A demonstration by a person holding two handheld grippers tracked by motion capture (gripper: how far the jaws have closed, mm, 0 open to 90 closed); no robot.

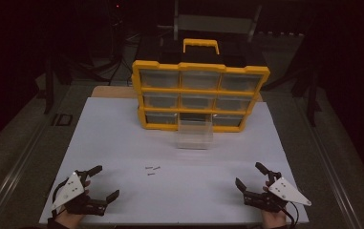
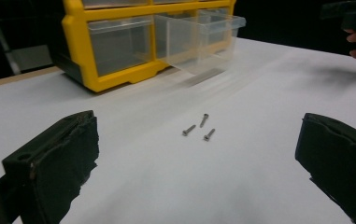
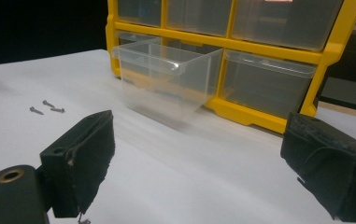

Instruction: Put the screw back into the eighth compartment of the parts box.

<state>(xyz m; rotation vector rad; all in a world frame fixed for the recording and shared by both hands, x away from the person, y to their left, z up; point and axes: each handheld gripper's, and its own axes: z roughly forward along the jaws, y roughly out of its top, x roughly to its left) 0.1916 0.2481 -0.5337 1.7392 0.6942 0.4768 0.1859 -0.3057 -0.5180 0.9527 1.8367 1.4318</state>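
High view is showing the left gripper and the right gripper sitting wide open, holding nothing. Three little screws are lying on the white table ahead, between both. Farther ahead, a clear drawer is sticking out of the yellow box.

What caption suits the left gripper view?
Open left gripper faces three screws on the white table, before a yellow organizer with one clear drawer pulled out.
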